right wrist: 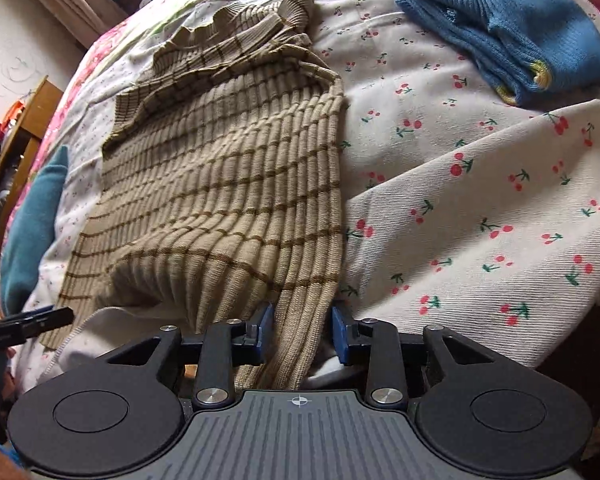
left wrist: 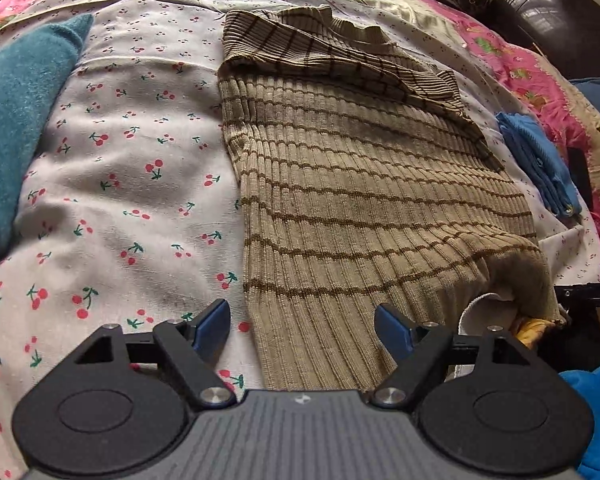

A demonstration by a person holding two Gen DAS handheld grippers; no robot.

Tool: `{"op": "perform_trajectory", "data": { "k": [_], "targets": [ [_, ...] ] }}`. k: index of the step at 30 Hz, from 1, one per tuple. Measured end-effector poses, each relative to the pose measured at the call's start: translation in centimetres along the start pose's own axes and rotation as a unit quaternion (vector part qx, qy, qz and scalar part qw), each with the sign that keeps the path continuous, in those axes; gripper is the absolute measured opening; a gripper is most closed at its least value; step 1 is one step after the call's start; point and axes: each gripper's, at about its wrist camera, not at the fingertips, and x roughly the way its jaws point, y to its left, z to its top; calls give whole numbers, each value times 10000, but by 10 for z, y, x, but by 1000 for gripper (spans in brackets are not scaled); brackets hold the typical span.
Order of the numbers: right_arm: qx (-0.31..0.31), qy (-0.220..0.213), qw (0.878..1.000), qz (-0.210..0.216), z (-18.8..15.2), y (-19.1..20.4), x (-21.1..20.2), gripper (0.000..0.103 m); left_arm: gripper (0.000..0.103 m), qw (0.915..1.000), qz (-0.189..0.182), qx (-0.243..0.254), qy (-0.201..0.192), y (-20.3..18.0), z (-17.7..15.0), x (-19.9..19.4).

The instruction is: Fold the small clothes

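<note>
The tan ribbed knit top with brown stripes [left wrist: 340,184] lies flat on the cherry-print bedsheet [left wrist: 120,184], sleeve folded across at twelve o'clock, likely mid-fold. The left tool [left wrist: 302,330] hovers spread wide over the hem's left corner. The right tool [right wrist: 302,332], half-open, straddles the hem's right corner, apparently not yet pinching. A folded blue knit garment [right wrist: 512,28] waits at two o'clock.

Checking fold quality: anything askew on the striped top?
Yes. The tan striped top has its near right corner bunched and lifted at the bed edge, not flat; the right gripper has fabric between part-open jaws.
</note>
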Motion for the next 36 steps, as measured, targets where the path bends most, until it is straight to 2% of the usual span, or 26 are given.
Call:
{"op": "perform_trajectory", "data": {
  "k": [1, 3, 4, 6, 8, 10, 12, 14, 17, 21, 24, 31, 36],
  "targets": [
    [21, 11, 9999, 101, 0, 0, 1, 32, 78, 10000, -27, -47, 18, 0, 1, 0],
    [62, 65, 9997, 241, -1, 0, 2, 28, 61, 9998, -125, -118, 92, 1, 2, 0],
    [80, 75, 9995, 288, -2, -1, 2, 28, 58, 9995, -214, -167, 140, 2, 2, -1],
    [185, 88, 9990, 404, -4, -3, 3, 15, 51, 9986, -353, -308, 238, 4, 0, 1],
    [391, 93, 9974, 589, -6, -6, 5, 9, 48, 9978, -436, -382, 318, 5, -3, 4],
    [520, 11, 9958, 753, -8, -8, 4, 7, 43, 9970, -498, -456, 390, 7, -5, 8],
    [673, -162, 9925, 1007, -7, -8, 0, 7, 29, 9954, -620, -594, 432, 9, -3, 9],
    [858, -403, 9866, 1328, -4, -9, -7, 7, 22, 9893, -1055, -918, 424, 15, 1, 10],
    [1003, -787, 9772, 1696, 6, -4, -16, 7, 22, 9759, -1733, -1322, 93, 20, 15, 6],
    [1164, -1240, 9611, 2176, 30, 4, -27, 7, 21, 9609, -2292, -1504, -397, 21, 46, -2],
    [1214, -1558, 9517, 2350, 58, 11, -33, 7, 21, 9503, -2588, -1557, -754, 25, 78, -7],
    [1141, -2053, 9401, 2470, 148, 30, -15, 7, 21, 9407, -2642, -1555, -1453, 47, 156, 0],
    [1475, -2265, 9375, 2193, 220, 30, 28, 6, 21, 9348, -2499, -1852, -1713, 70, 214, 40]
  ]
}}
